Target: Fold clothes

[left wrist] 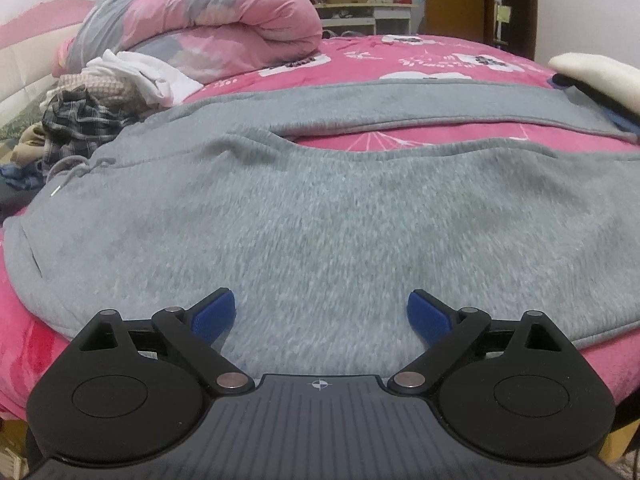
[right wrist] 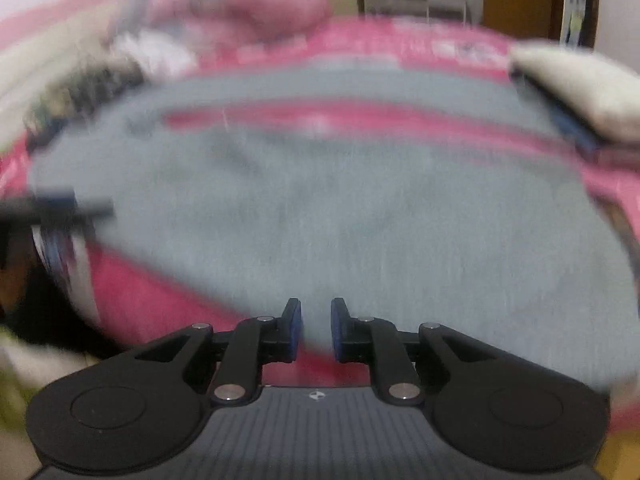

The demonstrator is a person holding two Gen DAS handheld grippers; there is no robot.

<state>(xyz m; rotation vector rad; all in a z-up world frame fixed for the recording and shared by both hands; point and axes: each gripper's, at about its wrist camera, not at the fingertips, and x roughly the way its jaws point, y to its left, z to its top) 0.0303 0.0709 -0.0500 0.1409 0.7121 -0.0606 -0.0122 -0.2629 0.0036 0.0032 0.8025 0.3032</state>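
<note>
A grey fleecy garment [left wrist: 320, 208] with a drawstring [left wrist: 76, 170] lies spread across the pink bedsheet [left wrist: 440, 56], its far part folded into a long band. My left gripper [left wrist: 321, 312] hovers over the garment's near edge. Its blue pads [left wrist: 214, 314] stand wide apart with nothing between them. The right wrist view is blurred. There the same grey garment [right wrist: 320, 200] fills the middle, and my right gripper [right wrist: 316, 320] sits at its near edge. Its pads are a narrow gap apart and press on nothing. A dark blurred shape [right wrist: 60, 206] shows at the left edge.
A rolled pink and grey quilt [left wrist: 208, 20] lies at the back left, with a heap of loose clothes [left wrist: 92, 108] in front of it. A cream cushion on dark folded items [left wrist: 596, 76] sits at the right edge. A shelf [left wrist: 360, 4] and a brown door [left wrist: 452, 0] stand beyond the bed.
</note>
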